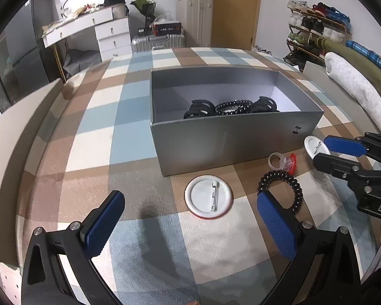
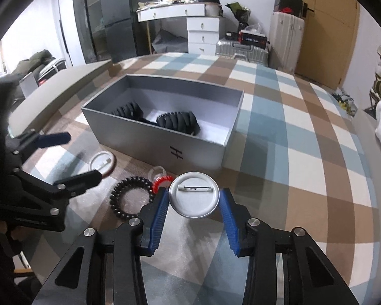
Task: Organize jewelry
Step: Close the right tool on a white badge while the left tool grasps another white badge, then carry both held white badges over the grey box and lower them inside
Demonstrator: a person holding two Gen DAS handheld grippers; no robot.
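At lower centre, the right gripper [image 2: 194, 199] clamps a round silver pin-back badge [image 2: 194, 195] between its blue pads. A grey cardboard box [image 2: 162, 141] sits just above it, and a black spiral hair tie [image 2: 132, 197] lies to the badge's left.

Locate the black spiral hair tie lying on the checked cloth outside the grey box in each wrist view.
Left wrist view: the spiral hair tie lies right of centre, beside the pin badge, partly behind the left gripper's right finger.
Right wrist view: it lies left of centre, just left of the right gripper.
Shared landmark: the grey box with the black H mark on its near wall.
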